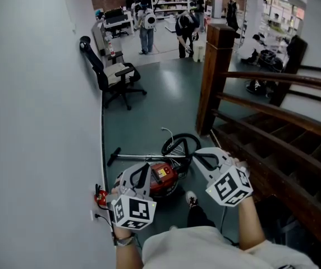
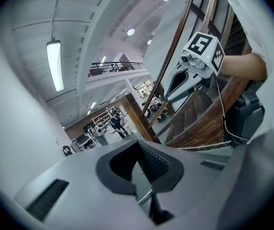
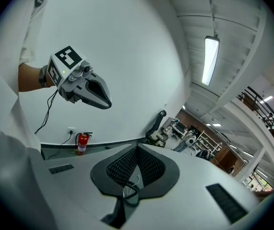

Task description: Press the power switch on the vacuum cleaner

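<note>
where it sits, vacuum cleaner (image 1: 161, 179) looks red (black-trimmed).

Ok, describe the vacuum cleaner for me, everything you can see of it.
The vacuum cleaner is a small red canister with a black top. It sits on the grey floor between the wall and the stairs. A black hose loops beside it, and a thin metal tube lies flat on the floor, ending in a dark floor head. The left claw hides its left side in the head view. Its power switch cannot be made out.
</note>
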A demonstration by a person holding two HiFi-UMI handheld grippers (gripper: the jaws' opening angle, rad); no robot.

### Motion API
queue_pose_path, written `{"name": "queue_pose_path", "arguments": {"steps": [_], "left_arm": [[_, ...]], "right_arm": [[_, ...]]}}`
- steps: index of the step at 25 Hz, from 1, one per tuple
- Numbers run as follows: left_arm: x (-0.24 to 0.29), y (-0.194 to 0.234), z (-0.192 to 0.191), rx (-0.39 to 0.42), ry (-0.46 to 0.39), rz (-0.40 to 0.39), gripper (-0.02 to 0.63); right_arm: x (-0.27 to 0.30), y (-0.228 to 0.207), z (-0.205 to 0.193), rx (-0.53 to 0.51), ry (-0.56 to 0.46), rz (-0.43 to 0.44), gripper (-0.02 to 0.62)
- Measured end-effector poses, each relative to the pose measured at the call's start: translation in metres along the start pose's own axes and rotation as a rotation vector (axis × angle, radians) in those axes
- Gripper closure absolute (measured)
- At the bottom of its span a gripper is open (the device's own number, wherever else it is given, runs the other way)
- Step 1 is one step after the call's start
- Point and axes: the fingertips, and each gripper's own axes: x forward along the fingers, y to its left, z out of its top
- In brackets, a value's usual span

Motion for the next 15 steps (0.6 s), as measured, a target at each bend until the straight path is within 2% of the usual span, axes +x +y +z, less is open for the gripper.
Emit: {"name": "queue_pose_path", "arguments": {"steps": [15], "left_arm": [[0.0075, -0.004, -0.003, -0.007, 0.003, -0.011, 0.606]], "right_arm": [[0.001, -0.001, -0.0065, -0.002, 0.011, -0.003, 0.568]]}}
